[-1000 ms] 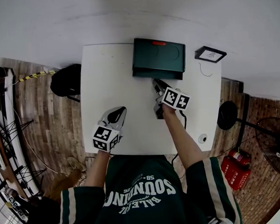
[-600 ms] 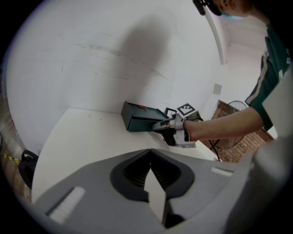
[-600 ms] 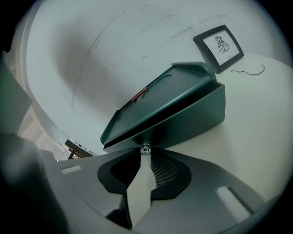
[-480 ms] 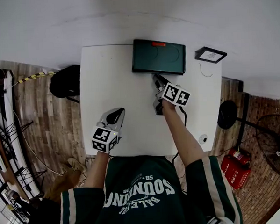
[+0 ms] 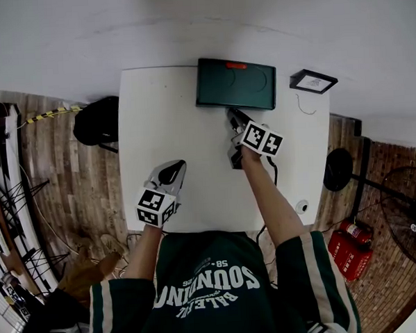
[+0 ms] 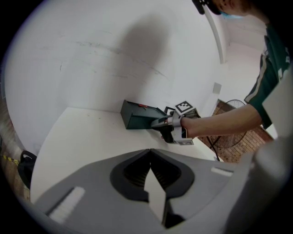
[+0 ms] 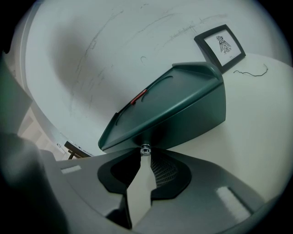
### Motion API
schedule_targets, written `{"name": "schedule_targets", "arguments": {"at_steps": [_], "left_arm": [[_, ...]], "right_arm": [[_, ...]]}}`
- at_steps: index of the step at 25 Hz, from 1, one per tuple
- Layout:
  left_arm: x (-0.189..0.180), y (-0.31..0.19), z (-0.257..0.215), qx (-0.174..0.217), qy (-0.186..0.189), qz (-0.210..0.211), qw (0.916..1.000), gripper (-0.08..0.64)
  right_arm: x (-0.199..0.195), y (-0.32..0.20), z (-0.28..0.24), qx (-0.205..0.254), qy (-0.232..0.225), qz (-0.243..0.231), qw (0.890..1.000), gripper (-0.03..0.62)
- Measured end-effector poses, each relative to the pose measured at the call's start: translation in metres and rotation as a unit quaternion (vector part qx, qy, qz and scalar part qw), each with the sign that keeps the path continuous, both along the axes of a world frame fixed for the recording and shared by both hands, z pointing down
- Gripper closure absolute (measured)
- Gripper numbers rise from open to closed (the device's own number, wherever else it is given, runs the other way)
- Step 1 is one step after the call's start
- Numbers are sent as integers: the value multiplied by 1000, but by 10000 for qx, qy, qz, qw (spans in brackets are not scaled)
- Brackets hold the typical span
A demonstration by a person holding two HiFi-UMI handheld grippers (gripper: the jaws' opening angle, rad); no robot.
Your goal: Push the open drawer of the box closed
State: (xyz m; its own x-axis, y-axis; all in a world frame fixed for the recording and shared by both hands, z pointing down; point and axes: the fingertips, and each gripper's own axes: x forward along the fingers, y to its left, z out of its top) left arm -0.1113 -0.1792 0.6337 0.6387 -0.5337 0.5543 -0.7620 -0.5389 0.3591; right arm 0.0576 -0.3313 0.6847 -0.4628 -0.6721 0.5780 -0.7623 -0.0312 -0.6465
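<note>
A dark green box point(image 5: 235, 84) stands at the back middle of the white table point(image 5: 163, 109), its drawer front flush with the body. My right gripper point(image 5: 232, 118) reaches to the box's front. In the right gripper view the box point(image 7: 183, 105) fills the middle, and the small silver drawer knob point(image 7: 145, 148) sits between the tips of my right gripper point(image 7: 145, 154), which is shut on it. My left gripper point(image 5: 177, 167) rests over the table's near left, shut with nothing in it point(image 6: 150, 151). The left gripper view also shows the box point(image 6: 137, 116).
A small framed picture point(image 5: 313, 81) leans at the table's back right, with a thin wire point(image 5: 304, 108) beside it. A small white round thing point(image 5: 301, 206) lies near the front right corner. The wall rises directly behind the box. A black chair point(image 5: 98, 119) stands left of the table.
The drawer stuck out from the box's front a second ago; now it is in. My right gripper has moved forward toward the box. The left gripper has barely moved.
</note>
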Motion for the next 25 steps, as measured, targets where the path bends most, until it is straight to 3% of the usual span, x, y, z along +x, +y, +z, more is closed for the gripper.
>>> {"name": "schedule_targets", "arguments": {"at_steps": [11, 20, 25], "left_arm": [[-1, 1, -4, 39, 3, -25, 10000, 508], [0, 6, -9, 95, -17, -15, 10000, 508], [6, 12, -18, 191, -11, -17, 9998, 508]], "right_arm": [[-3, -2, -1, 23, -112, -6, 9999, 522], [-16, 13, 1, -162, -237, -293, 9992, 499], [-17, 31, -13, -50, -123, -466, 9988, 500]]}}
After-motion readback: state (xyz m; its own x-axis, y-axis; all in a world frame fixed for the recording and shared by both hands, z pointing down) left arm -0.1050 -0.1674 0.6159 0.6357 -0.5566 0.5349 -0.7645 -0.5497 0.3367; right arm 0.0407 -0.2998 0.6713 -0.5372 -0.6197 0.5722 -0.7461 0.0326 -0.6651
